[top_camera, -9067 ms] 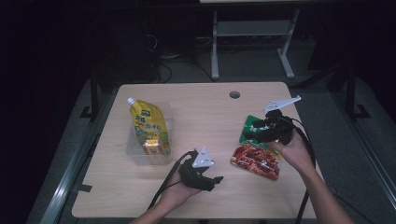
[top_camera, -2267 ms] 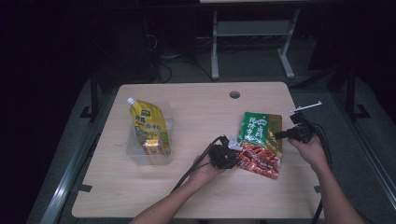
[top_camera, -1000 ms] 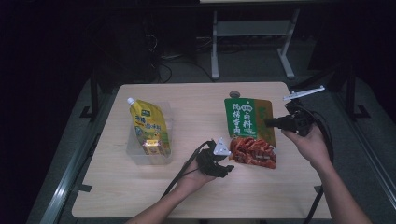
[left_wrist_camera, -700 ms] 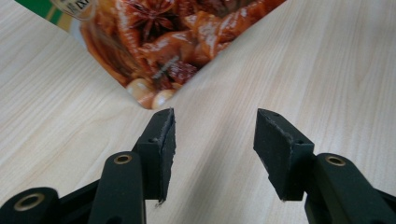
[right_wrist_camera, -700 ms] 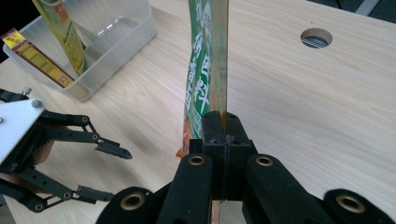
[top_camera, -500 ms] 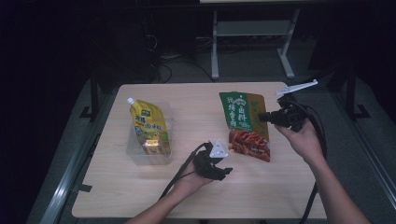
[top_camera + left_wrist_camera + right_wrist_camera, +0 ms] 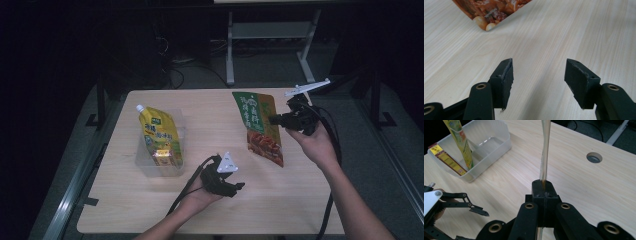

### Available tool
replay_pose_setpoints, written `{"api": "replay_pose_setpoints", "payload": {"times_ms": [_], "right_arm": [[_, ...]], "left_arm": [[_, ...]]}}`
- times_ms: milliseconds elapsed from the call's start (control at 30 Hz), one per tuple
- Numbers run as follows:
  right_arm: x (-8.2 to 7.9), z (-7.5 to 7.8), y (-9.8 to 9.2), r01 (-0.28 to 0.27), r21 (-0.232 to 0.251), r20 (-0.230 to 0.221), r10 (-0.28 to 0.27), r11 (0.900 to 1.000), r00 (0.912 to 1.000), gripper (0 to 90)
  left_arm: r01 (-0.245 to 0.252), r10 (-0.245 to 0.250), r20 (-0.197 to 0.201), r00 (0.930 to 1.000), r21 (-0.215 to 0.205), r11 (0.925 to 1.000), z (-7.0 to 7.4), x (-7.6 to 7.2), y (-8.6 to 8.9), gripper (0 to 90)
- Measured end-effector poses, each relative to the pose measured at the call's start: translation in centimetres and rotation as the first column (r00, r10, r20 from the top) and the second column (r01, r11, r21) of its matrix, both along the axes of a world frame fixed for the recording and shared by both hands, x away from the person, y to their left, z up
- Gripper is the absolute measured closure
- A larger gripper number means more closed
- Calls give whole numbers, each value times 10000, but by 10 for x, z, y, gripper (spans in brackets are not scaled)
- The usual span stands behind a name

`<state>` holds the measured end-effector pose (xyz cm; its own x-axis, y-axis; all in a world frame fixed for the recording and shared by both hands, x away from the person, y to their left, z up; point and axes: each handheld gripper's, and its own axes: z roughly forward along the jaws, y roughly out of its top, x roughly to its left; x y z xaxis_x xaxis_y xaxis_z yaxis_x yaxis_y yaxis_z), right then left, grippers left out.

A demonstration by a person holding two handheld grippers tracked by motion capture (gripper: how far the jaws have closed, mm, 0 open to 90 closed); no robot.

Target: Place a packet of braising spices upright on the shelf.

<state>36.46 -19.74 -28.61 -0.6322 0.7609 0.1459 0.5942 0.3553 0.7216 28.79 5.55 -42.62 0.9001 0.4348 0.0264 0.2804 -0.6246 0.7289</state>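
**Pouch lifted at the right side of the worktop**

Pouch first: a flat green-and-red foil food pouch with a picture of a meat dish on its lower half hangs clear above the pale wooden worktop, right of centre in the high view. The right gripper has its black fingers clenched on the pouch's right edge. In the right gripper view the pouch appears edge-on as a thin strip rising from between the pressed-together fingers.

The left gripper sits low over the worktop near the front edge, held in the person's left hand. Its fingers are released and spread, with nothing between them. In the left gripper view the two black pads stand apart above bare wood, and a lower corner of the pouch shows beyond them at the top of that view.

On the left part of the worktop stands a clear rectangular plastic tub. A yellow spouted stand-up pouch leans inside it, its white cap at the upper left. A round cable hole lies in the worktop's far part.
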Motion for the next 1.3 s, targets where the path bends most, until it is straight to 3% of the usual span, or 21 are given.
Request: {"api": "replay_pose_setpoints", "payload": {"times_ms": [533,867,1300], "right_arm": [[3,12,26,-334,51,363,332,9994,9988,900],[12,25,54,-707,166,498,698,9974,9963,900],[27,40,92,-1236,171,882,1217,9922,9886,900]], "left_arm": [[-64,64,1,10000,-310,9995,-1,-10,13,367],[-203,193,-202,9996,-488,9986,-2,-16,23,342],[-149,148,-6,9999,-575,9982,3,-25,37,288]]}}
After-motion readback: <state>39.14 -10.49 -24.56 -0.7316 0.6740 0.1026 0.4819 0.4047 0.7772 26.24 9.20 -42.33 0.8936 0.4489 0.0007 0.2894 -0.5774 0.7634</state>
